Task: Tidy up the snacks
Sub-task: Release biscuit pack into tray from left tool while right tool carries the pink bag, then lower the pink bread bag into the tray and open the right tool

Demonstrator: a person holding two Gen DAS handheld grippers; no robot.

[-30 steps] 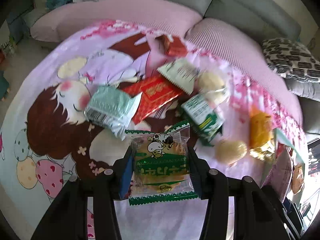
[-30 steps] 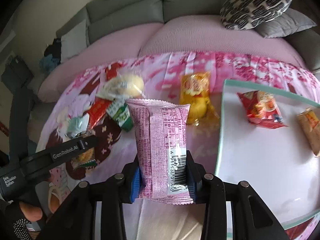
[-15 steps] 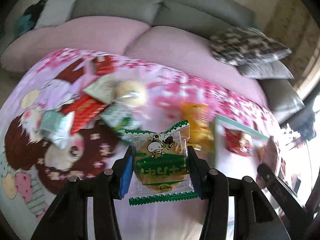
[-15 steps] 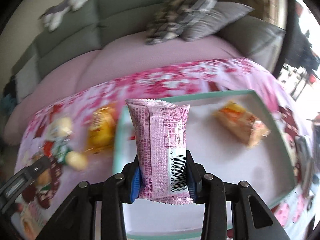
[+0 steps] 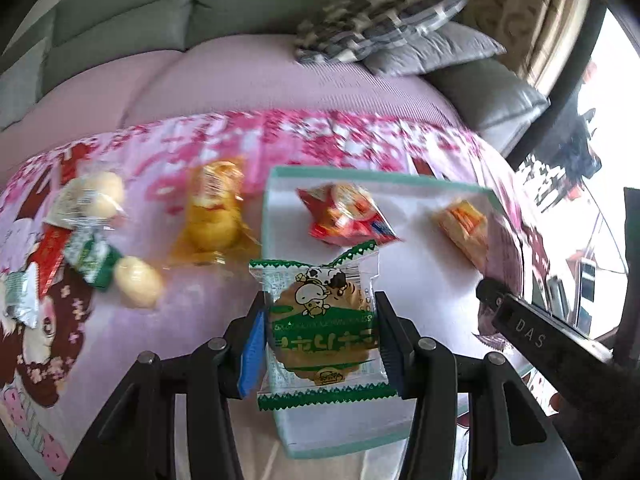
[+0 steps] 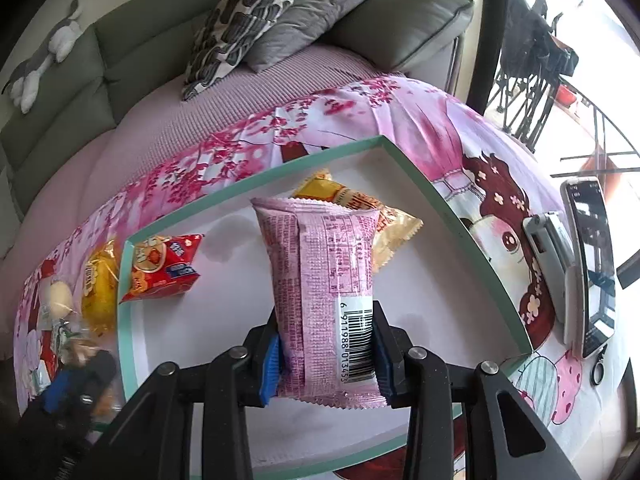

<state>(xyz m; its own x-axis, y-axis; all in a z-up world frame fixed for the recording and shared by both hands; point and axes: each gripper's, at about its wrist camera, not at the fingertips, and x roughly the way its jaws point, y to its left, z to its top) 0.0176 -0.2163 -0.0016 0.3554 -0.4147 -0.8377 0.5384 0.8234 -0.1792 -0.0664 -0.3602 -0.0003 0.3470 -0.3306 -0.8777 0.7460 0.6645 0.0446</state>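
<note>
My left gripper [image 5: 320,344] is shut on a clear green-trimmed cookie packet [image 5: 320,320], held above the near left part of a white tray with a teal rim [image 5: 267,216]. My right gripper [image 6: 326,356] is shut on a pink snack packet [image 6: 320,264], held over the tray's middle [image 6: 440,200]. In the tray lie a red packet [image 5: 344,216] [image 6: 164,268] and an orange-yellow packet [image 5: 460,224] [image 6: 384,216]. Left of the tray, on the printed cloth, lie a yellow packet [image 5: 212,212], pale round snacks [image 5: 138,282] and green and red packets [image 5: 90,258].
A phone [image 6: 592,264] and a silver device [image 6: 550,248] lie on the cloth right of the tray. Grey cushions [image 6: 280,12] and a green sofa [image 6: 120,52] stand behind. The right gripper's body [image 5: 532,332] shows at the left view's right edge.
Both grippers have swung right from the loose snack pile to above the tray, each still holding its packet.
</note>
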